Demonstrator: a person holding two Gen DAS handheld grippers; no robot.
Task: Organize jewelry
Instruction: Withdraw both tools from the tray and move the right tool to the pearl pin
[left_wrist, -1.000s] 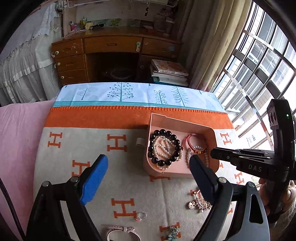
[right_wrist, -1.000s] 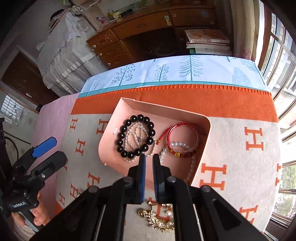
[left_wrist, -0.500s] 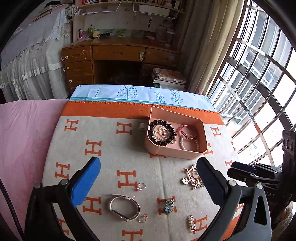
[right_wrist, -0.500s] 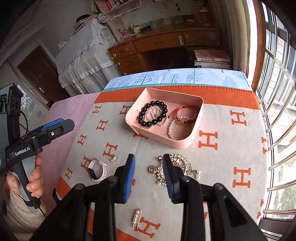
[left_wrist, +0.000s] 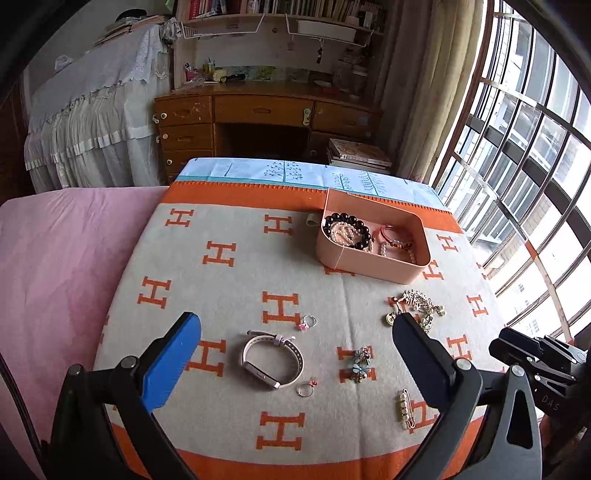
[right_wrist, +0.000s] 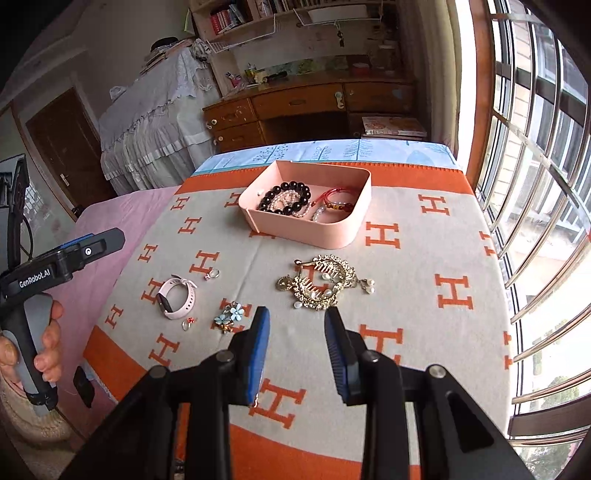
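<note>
A pink box (left_wrist: 369, 264) (right_wrist: 306, 234) on the blanket holds a black bead bracelet (left_wrist: 351, 221), pearls and a red bracelet (left_wrist: 393, 236). In front of it lie a gold ornament (right_wrist: 325, 284), a pink watch (left_wrist: 271, 360), a blue flower brooch (left_wrist: 360, 363), two rings (left_wrist: 308, 322) and a pearl pin (left_wrist: 404, 406). My left gripper (left_wrist: 295, 328) hovers wide open above the watch, touching nothing. The right gripper (right_wrist: 298, 314) stands part open and bare, just short of the gold ornament.
An H-patterned grey and orange blanket (left_wrist: 221, 288) covers the bed, with pink bedding (left_wrist: 66, 258) to its left. A wooden desk (left_wrist: 258, 110) and stacked books (left_wrist: 358, 153) stand behind. Barred windows (left_wrist: 517, 166) run along the right.
Both grippers have drawn back from the box towards the near edge, so the loose jewelry has come into view. The right gripper went from shut to part open; the left widened a little.
</note>
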